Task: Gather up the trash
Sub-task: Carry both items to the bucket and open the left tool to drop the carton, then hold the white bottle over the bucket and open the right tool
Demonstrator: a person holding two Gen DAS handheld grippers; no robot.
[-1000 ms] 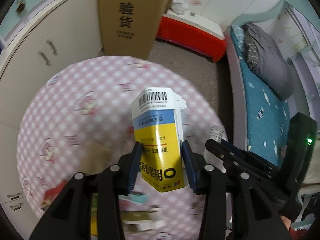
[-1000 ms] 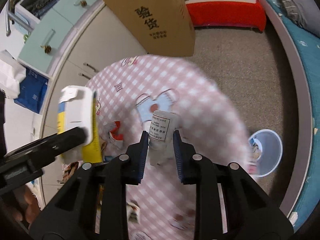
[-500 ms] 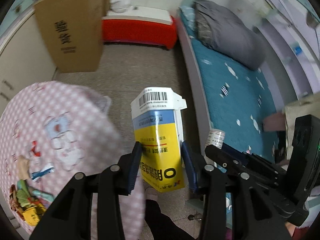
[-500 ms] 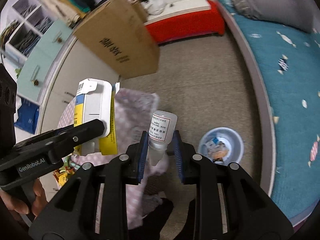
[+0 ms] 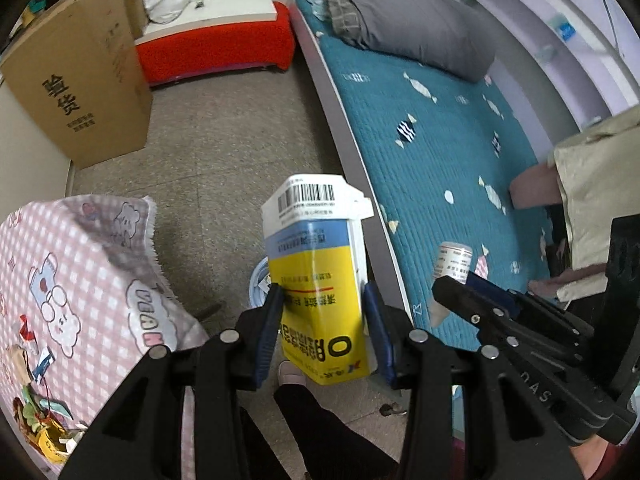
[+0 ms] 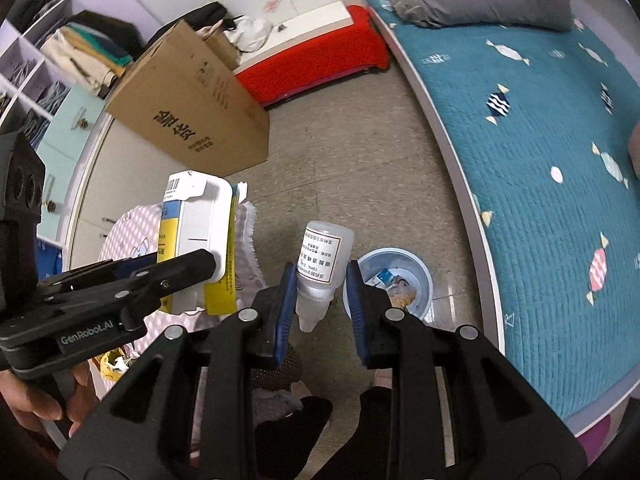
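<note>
Each camera sits close behind its own hand-held gripper, looking forward and down along the fingers at the floor [image 5: 224,152]; both views share the bin [image 6: 416,276], bed [image 6: 540,160] and carton [image 5: 76,80]

Teal bed [image 5: 440,152] w/ grey pillow [image 5: 404,20]; cardboard box [image 5: 76,80], red bench [image 5: 216,48].

I see the speckled floor [image 6: 360,168] carrying a blue bin [image 6: 424,280] at my five o'clock, trash inside it. A cardboard box [image 6: 192,112] stands on the floor at ten o'clock. The checked table [image 5: 60,280] holds scraps [image 5: 44,420] at seven o'clock.
</note>
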